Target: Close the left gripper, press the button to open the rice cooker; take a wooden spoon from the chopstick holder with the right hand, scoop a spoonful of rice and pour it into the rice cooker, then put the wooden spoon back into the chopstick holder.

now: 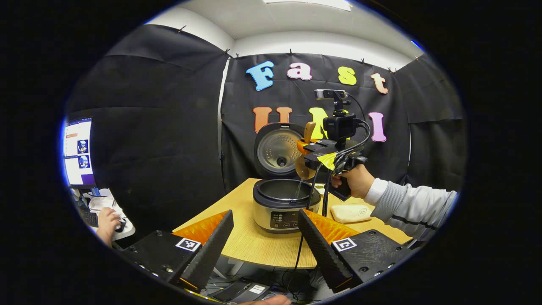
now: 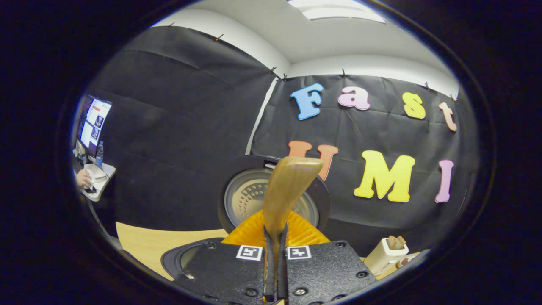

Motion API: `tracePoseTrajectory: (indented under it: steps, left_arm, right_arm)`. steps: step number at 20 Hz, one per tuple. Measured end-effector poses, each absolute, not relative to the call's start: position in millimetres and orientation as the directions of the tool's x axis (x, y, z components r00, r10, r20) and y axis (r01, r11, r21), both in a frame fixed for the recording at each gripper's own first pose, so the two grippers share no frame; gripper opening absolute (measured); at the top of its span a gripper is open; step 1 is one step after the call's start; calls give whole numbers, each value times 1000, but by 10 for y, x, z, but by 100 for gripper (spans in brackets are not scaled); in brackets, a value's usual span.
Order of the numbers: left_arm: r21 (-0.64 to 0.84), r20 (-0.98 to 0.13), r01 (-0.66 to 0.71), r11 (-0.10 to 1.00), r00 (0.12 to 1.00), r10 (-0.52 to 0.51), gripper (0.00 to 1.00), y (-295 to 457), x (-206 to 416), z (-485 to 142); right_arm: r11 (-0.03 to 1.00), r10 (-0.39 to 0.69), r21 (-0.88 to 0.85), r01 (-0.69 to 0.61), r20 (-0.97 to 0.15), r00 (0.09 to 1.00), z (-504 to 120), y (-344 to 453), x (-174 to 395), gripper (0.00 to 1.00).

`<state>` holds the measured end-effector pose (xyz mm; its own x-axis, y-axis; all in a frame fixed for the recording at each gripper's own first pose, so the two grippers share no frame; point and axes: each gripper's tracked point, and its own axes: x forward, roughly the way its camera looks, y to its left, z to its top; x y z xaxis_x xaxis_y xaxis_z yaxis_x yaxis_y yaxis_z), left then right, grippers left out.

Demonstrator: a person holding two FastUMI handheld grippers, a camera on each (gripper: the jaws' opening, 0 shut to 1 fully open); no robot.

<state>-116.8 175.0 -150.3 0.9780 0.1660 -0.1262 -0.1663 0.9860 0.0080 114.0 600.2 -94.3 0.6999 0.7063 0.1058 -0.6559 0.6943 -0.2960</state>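
The rice cooker (image 1: 281, 207) stands open on the wooden table (image 1: 250, 243), its round lid (image 1: 277, 150) tipped up behind the pot. My left gripper (image 1: 264, 250) hangs open in front of the cooker, with nothing between its fingers. A hand holds my right gripper (image 1: 305, 149) above the pot's right side. That gripper is shut on the wooden spoon (image 1: 301, 169), whose bowl hangs tilted over the pot. In the right gripper view, my right gripper (image 2: 275, 231) clamps the spoon's handle (image 2: 290, 186), which rises in front of the lid (image 2: 250, 199). The white chopstick holder (image 2: 387, 252) stands at the lower right.
A pale, flat block (image 1: 351, 213) lies on the table right of the cooker, under the sleeve (image 1: 415, 207). Cables (image 1: 326, 195) hang from the right gripper down past the cooker. At the far left a monitor (image 1: 77, 152) glows and a person's hand (image 1: 108, 220) rests on a mouse.
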Motion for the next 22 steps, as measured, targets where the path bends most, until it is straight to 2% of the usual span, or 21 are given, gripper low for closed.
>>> tracePoseTrajectory:
  steps: [8,10,11,22]
  left_arm:
    - [3,-108,-175,985,979,174,97,1676,-1093,-1449]
    - [18,-105,-167,986,980,168,98,1628,-1071,-1453]
    - [27,-103,-174,984,979,176,98,1650,-1075,-1461]
    - [1,-74,-129,992,989,129,97,1142,-649,-1329]
  right_arm:
    - [734,668,-276,-620,130,733,-777,5601,1131,8]
    - [753,650,-237,-614,124,749,-744,5388,1213,5]
    - [766,636,-217,-605,125,761,-704,5275,1266,9]
    - [862,507,-56,-504,85,858,-598,3834,1799,10]
